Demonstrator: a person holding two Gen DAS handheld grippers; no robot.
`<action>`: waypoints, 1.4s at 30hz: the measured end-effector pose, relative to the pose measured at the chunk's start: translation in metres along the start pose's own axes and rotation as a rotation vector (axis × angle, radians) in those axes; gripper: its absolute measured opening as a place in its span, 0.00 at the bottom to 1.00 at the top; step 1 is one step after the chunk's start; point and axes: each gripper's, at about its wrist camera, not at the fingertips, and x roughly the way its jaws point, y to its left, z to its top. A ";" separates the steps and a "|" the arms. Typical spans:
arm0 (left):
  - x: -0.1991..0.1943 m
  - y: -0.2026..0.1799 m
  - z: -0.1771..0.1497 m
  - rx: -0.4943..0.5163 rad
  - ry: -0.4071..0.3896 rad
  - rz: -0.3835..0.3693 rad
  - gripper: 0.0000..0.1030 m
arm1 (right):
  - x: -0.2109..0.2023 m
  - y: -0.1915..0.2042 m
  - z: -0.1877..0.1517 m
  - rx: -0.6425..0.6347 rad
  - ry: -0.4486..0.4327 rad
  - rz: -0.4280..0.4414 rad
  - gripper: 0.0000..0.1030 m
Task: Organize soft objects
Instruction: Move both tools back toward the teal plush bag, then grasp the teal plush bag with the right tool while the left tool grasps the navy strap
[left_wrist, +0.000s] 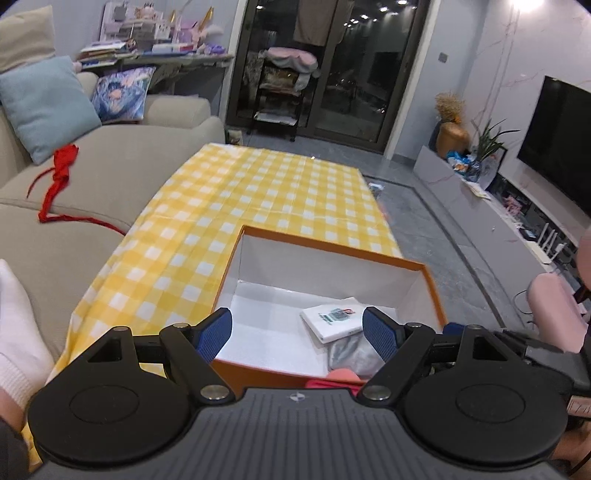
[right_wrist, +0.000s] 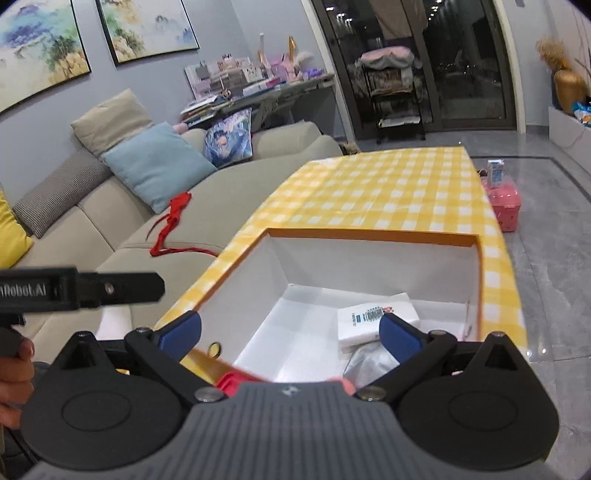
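Note:
An orange box (left_wrist: 428, 275) with a white inside stands on the yellow checked table; it also shows in the right wrist view (right_wrist: 369, 236). In it lie a white tissue pack (left_wrist: 330, 319) (right_wrist: 360, 321), a grey soft item (left_wrist: 351, 354) (right_wrist: 367, 360) and a pink-red item (left_wrist: 332, 382) (right_wrist: 231, 380) at the near wall, partly hidden. My left gripper (left_wrist: 297, 332) is open and empty above the box's near edge. My right gripper (right_wrist: 291, 332) is open and empty above the box too. A red cloth (left_wrist: 61, 173) (right_wrist: 173, 218) lies on the sofa.
A beige sofa (left_wrist: 110, 170) with cushions runs along the table's left side. The yellow checked table (left_wrist: 280, 184) stretches beyond the box. A pink basket (right_wrist: 506, 203) stands on the floor right of the table. A TV (left_wrist: 561, 136) and low cabinet line the right wall.

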 end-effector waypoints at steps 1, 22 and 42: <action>-0.010 -0.001 -0.002 0.005 -0.007 -0.013 0.92 | -0.012 0.005 -0.005 -0.007 -0.001 -0.001 0.97; -0.080 0.026 -0.162 0.185 0.234 -0.281 0.92 | -0.064 0.078 -0.180 -0.068 0.322 -0.045 0.97; -0.062 0.077 -0.185 0.085 0.301 -0.198 0.92 | -0.009 0.100 -0.202 -0.238 0.372 -0.165 0.96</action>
